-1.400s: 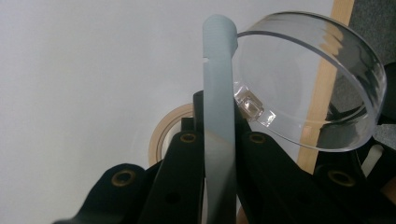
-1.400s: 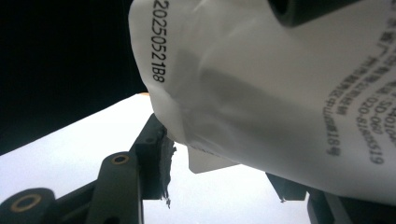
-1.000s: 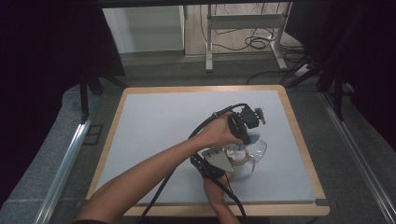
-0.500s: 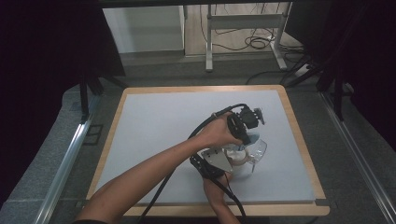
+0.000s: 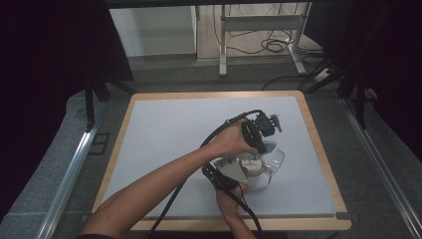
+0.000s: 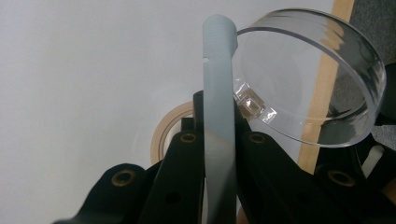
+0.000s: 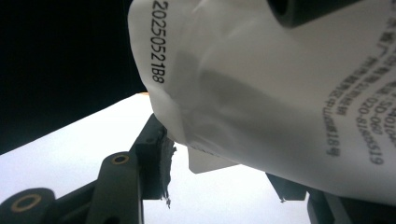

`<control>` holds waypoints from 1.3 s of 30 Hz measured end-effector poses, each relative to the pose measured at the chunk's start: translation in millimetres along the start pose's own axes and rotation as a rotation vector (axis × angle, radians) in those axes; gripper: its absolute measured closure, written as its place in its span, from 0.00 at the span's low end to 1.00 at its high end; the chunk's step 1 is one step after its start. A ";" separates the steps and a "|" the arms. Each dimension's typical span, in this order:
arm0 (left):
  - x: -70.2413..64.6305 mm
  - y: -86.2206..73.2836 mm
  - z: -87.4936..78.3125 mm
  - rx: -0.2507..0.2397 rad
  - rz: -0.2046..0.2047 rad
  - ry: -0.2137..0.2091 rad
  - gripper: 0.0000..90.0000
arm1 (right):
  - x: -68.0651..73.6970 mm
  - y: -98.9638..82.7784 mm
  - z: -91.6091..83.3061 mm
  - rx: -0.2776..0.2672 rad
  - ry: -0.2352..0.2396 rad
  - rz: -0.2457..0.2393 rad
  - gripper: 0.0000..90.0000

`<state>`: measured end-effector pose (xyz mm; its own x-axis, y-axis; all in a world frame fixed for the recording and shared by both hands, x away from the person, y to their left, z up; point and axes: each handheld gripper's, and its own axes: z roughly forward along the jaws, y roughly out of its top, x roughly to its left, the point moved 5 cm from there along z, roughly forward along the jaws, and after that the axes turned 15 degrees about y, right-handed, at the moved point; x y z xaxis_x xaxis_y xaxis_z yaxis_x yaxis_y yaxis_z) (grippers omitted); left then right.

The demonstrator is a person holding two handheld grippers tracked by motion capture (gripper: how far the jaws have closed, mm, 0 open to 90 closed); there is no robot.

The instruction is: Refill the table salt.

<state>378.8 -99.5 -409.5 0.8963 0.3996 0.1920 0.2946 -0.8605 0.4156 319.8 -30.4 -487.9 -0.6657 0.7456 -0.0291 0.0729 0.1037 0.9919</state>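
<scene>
The left hand-held gripper (image 6: 219,154) has its two black jaws clamped tight on a flat, pale blue-grey handle (image 6: 218,93) that rises straight up between them in the left gripper view; the strip is smooth, matte and slightly translucent, with fine ridges near its rounded top. Joined to the upper end of that handle by a small clear hinge piece is a round lid (image 6: 310,77) of transparent plastic, thick-walled and shallow like a dish, its rim catching light; the desk's pale surface (image 6: 84,74) and wooden edge show through it. Just behind the jaws a tan ring, perhaps a roll of tape (image 6: 163,133), lies on the desk. In the high view the same clear piece (image 5: 271,162) sits right of the desk's middle, toward the near edge, under the left hand (image 5: 231,142), with the right hand (image 5: 231,199) coming up from below beside it. The right hand-held gripper (image 7: 219,186) stands about half open around a white packet (image 7: 280,93), a soft, creased pouch printed with a date code and lines of small dark text; it hangs between the jaws, but whether the pads press on it cannot be told. The desk (image 5: 164,129) is a light grey sheet framed in wood.
</scene>
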 end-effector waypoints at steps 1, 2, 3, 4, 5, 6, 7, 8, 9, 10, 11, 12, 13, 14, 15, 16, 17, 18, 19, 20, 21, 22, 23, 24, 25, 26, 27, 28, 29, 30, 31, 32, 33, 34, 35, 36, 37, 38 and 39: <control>0.0 0.1 0.0 0.001 0.002 0.000 1.00 | 0.1 0.1 0.0 -0.001 0.000 0.001 0.54; 0.0 0.3 0.0 0.001 0.004 0.000 1.00 | 0.0 0.2 0.0 -0.001 0.000 0.002 0.54; -0.1 0.5 0.1 0.002 0.003 0.000 1.00 | 0.0 0.3 -0.1 -0.003 -0.001 0.003 0.54; -0.2 0.6 0.4 0.003 0.002 0.001 1.00 | -0.1 0.4 -0.2 -0.004 -0.002 0.004 0.54; -0.2 0.7 0.8 0.005 0.003 -0.001 1.00 | -0.2 0.3 -0.2 -0.004 -0.002 0.006 0.54; -0.3 0.8 1.4 0.007 0.007 -0.003 1.00 | -0.2 0.1 -0.3 -0.004 0.000 0.007 0.54; -0.8 0.8 1.9 0.012 0.004 -0.001 1.00 | -0.3 -0.3 -0.2 -0.005 -0.004 0.010 0.54; -1.0 0.9 2.4 0.014 0.008 -0.003 1.00 | -0.2 -0.7 -0.2 -0.006 -0.004 0.013 0.54; -1.3 1.1 3.2 0.016 0.007 -0.004 1.00 | -0.4 -1.2 -0.3 -0.007 -0.007 0.014 0.54; -1.5 1.1 3.6 0.016 0.007 -0.005 1.00 | -0.6 -1.8 -0.3 -0.006 -0.008 0.014 0.54; -1.7 1.4 4.0 0.016 0.007 -0.006 1.00 | -0.8 -2.2 -0.3 -0.006 -0.008 0.011 0.54; -2.1 1.8 4.3 0.013 0.005 -0.007 1.00 | -1.2 -2.6 -0.5 -0.005 -0.007 0.007 0.54; -2.3 2.2 4.4 0.014 0.006 -0.006 1.00 | -1.7 -2.8 -0.7 -0.004 -0.013 0.005 0.54; -2.5 2.7 4.4 0.015 0.010 -0.006 1.00 | -2.1 -3.0 -1.0 -0.004 -0.015 0.004 0.54; -2.7 3.3 4.4 0.013 0.011 -0.006 1.00 | -2.5 -2.7 -1.3 -0.005 -0.011 0.005 0.54; -2.7 3.6 4.4 0.013 0.011 -0.004 1.00 | -2.9 -2.3 -1.3 -0.006 -0.016 0.007 0.54; -2.6 3.8 4.3 0.014 0.011 -0.003 1.00 | -3.2 -2.0 -1.4 -0.006 -0.015 0.007 0.54; -2.7 4.0 4.4 0.014 0.010 -0.004 1.00 | -3.3 -1.8 -1.6 -0.006 -0.015 0.009 0.54; -2.7 4.0 4.8 0.017 0.012 -0.002 1.00 | -3.4 -1.8 -1.6 -0.007 -0.015 0.010 0.54; -2.6 3.8 5.1 0.019 0.014 -0.002 1.00 | -3.3 -1.9 -1.5 -0.008 -0.014 0.013 0.54; -2.8 3.5 5.7 0.023 0.015 0.001 1.00 | -3.1 -2.1 -1.3 -0.010 -0.013 0.016 0.54; -2.8 3.1 6.2 0.024 0.016 0.001 1.00 | -2.8 -2.4 -1.1 -0.010 -0.011 0.021 0.54; -2.7 2.9 6.5 0.023 0.016 0.000 1.00 | -2.5 -2.7 -1.0 -0.011 -0.007 0.023 0.54; -2.5 2.5 6.9 0.023 0.014 -0.001 1.00 | -2.5 -3.2 -0.6 -0.011 -0.012 0.022 0.54; -2.2 2.1 7.3 0.023 0.016 -0.001 1.00 | -2.4 -3.6 -0.4 -0.011 -0.010 0.022 0.54; -2.2 1.8 7.6 0.024 0.015 -0.002 1.00 | -2.3 -4.0 -0.3 -0.010 -0.011 0.021 0.54; -2.0 1.6 7.7 0.025 0.016 -0.002 1.00 | -1.9 -4.2 -0.2 -0.008 -0.010 0.026 0.54; -1.9 1.4 7.8 0.025 0.016 -0.002 1.00 | -1.9 -4.4 -0.1 -0.008 -0.009 0.026 0.54; -1.9 1.3 7.9 0.024 0.016 -0.003 1.00 | -1.8 -4.6 -0.1 -0.007 -0.009 0.026 0.54; -2.2 1.1 8.4 0.027 0.014 -0.003 1.00 | -1.7 -4.8 0.2 -0.010 -0.012 0.028 0.54; -2.2 1.1 8.7 0.027 0.013 -0.003 1.00 | -1.8 -5.1 0.3 -0.010 -0.012 0.027 0.54; -2.3 1.2 8.8 0.026 0.013 -0.003 1.00 | -1.9 -5.4 0.2 -0.007 -0.010 0.029 0.54; -2.3 1.1 9.3 0.026 0.012 -0.005 1.00 | -1.9 -5.5 0.2 -0.008 -0.010 0.029 0.54; -2.3 1.0 9.9 0.026 0.012 -0.006 1.00 | -1.9 -5.9 0.2 -0.007 -0.009 0.030 0.54; -2.4 1.0 10.5 0.027 0.012 -0.006 1.00 | -2.0 -6.3 0.2 -0.006 -0.008 0.032 0.54; -2.7 0.8 11.7 0.033 0.014 -0.007 1.00 | -2.1 -6.8 0.3 -0.006 -0.008 0.034 0.54; -2.8 0.9 12.6 0.034 0.015 -0.006 1.00 | -2.3 -7.5 0.4 -0.007 -0.007 0.038 0.54; -2.7 0.9 13.2 0.036 0.017 -0.006 1.00 | -2.4 -8.0 0.4 -0.006 -0.004 0.041 0.54; -2.7 0.9 13.6 0.038 0.019 -0.008 1.00 | -2.4 -8.2 0.4 -0.006 -0.003 0.043 0.54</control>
<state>381.1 -105.6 -421.7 0.9043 0.3811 0.1922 0.2901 -0.8791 0.3781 321.1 -32.7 -496.0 -0.6595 0.7516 0.0137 0.0969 0.0670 0.9930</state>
